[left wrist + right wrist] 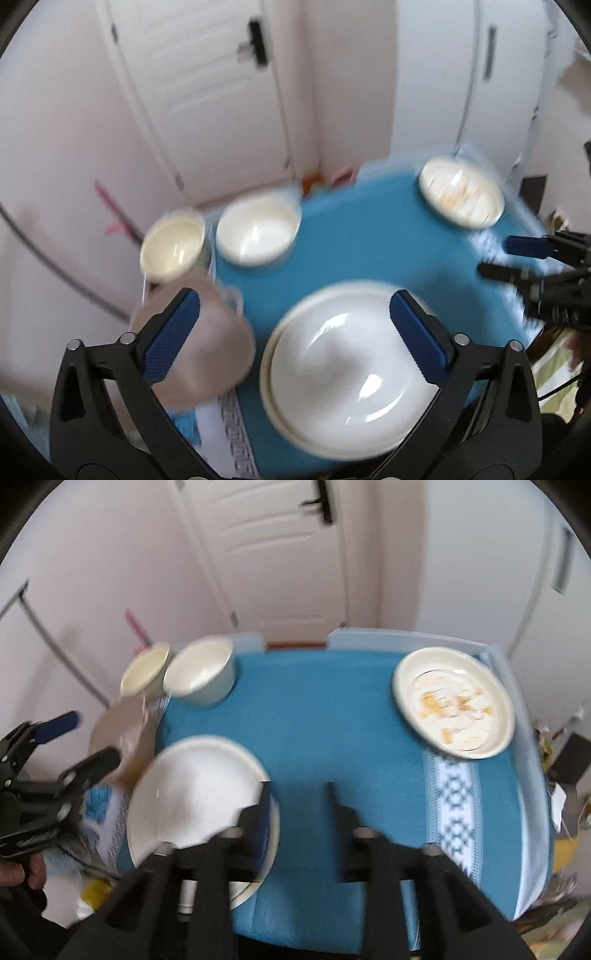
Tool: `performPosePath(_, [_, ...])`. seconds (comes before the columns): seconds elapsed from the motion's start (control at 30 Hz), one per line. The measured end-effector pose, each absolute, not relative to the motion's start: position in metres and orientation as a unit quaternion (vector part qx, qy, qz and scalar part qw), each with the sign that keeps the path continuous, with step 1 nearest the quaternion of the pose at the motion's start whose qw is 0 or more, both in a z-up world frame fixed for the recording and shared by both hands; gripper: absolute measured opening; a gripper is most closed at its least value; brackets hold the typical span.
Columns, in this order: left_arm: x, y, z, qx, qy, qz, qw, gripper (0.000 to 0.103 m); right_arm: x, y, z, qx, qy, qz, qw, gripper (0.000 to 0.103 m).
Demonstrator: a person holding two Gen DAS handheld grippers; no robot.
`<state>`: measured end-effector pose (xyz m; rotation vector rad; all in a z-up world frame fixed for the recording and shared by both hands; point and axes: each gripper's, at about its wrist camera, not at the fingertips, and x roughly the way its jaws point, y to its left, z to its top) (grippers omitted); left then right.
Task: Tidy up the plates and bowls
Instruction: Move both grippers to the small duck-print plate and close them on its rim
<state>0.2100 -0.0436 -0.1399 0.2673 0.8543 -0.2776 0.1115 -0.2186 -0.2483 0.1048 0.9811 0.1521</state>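
A stack of white plates (pixel 343 369) (pixel 195 790) sits at the near left of the blue tablecloth (pixel 325 720). A white bowl (pixel 258 229) (pixel 201 674) and a cream bowl (pixel 173 247) (pixel 144 670) stand at the far left. A plate with orange food remains (pixel 461 190) (pixel 456 701) lies at the far right. My left gripper (pixel 295 321) (pixel 83 738) is open and empty above the stack's left edge. My right gripper (pixel 297 794) (pixel 498 258) is open and empty, just right of the stack.
A brownish translucent container (pixel 207 343) (pixel 123 734) stands at the table's left edge beside the stack. White doors and walls (pixel 280 554) close in behind the table. Clutter lies on the floor to the right (pixel 565 760). The cloth's patterned band (pixel 454 801) runs near the right edge.
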Motion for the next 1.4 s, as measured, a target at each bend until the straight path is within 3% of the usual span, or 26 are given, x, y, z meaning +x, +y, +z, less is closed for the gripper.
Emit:
performPosePath(0.03, [0.214,-0.049,-0.134,0.131,0.406,-0.148,0.892,0.103,0.108,-0.227,-0.241,0.059,0.458,0.066,0.885,0.103])
performPosePath(0.4, [0.317,-0.149,-0.094,0.100,0.414,-0.335,0.840,0.103,0.098,-0.315,-0.179,0.106,0.420,-0.043,0.900,0.103])
performPosePath(0.53, [0.355,-0.198,-0.116,0.110,0.442,-0.380,0.805,0.103,0.111,-0.352,-0.183,0.134,0.418,-0.073,0.895,0.103])
performPosePath(0.67, [0.391,-0.240,-0.164,0.119,0.492,-0.391,0.769,0.101,0.132,-0.398,-0.224,0.205,0.434,-0.082,0.873,0.103])
performPosePath(0.93, [0.428,-0.277,-0.262,0.143,0.549,-0.386,0.728,0.061,0.161,-0.429,-0.309,0.274,0.445,-0.069,0.850,0.063])
performPosePath(1.3, [0.442,-0.293,-0.293,0.138,0.571,-0.392,0.708,0.038,0.185,-0.436,-0.340,0.284,0.447,-0.080,0.844,0.036])
performPosePath(1.4, [0.441,-0.297,-0.297,0.146,0.575,-0.393,0.703,0.035,0.188,-0.434,-0.344,0.282,0.450,-0.083,0.843,0.035])
